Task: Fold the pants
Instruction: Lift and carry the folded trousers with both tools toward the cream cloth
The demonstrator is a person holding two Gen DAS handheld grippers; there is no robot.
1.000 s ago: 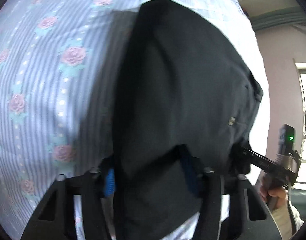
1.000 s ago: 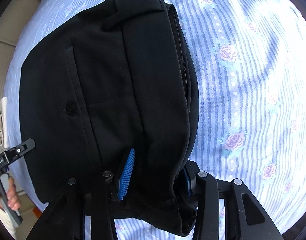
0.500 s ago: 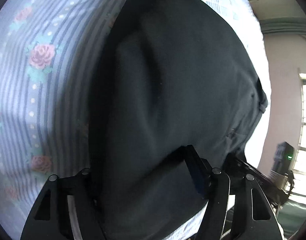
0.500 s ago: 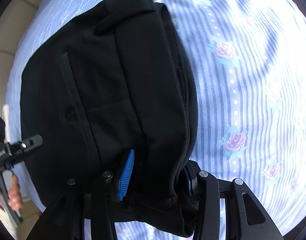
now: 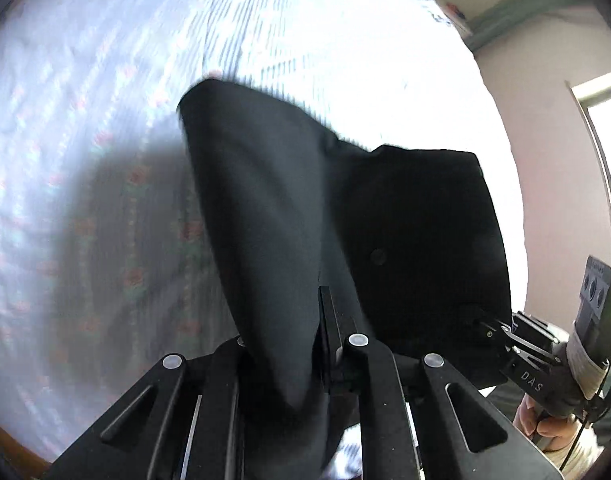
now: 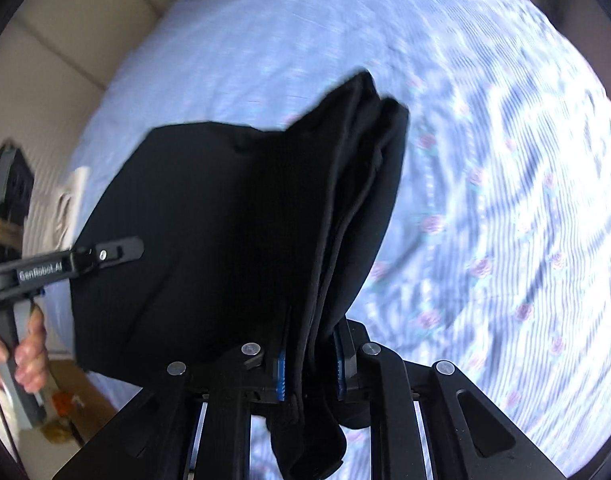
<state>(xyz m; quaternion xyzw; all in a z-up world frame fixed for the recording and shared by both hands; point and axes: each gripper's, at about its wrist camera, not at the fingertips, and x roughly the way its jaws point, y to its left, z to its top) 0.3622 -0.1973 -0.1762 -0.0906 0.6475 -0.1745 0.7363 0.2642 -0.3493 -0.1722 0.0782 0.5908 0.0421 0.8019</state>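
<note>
Black pants (image 6: 241, 232), folded into several layers, hanging clear above the bed (image 6: 505, 160), gripped at two spots along the upper edge. In the right wrist view, stacked fabric edges fanned out toward the far side, one thick fold dropping down between the blue pads (image 6: 282, 376) of the right tool (image 6: 311, 372). Jaws just closed further, now clenched on that bunched cloth, pads pressing from both sides. In the left wrist view, a dark grey-lit panel of the pants (image 5: 265, 220) running down into the left tool (image 5: 283, 344), jaws likewise just narrowed and pinched tight on the fabric; a small round button (image 5: 378, 256) visible on the blacker panel to the right. Same view: right tool (image 5: 489, 330) seen from the side, its tips biting the lower right corner of the cloth, a hand (image 5: 545, 428) wrapped around its grip. From the right wrist camera, left tool (image 6: 117, 250) reaching in from the left, tip against the pants' edge, fingers (image 6: 31, 344) of a hand around its handle. Below everything, blue striped bedsheet with pink roses, heavily motion-blurred. Beyond the bed, pink wall (image 5: 553, 140) and bright window (image 5: 609, 160) at the right in the left wrist view.
</note>
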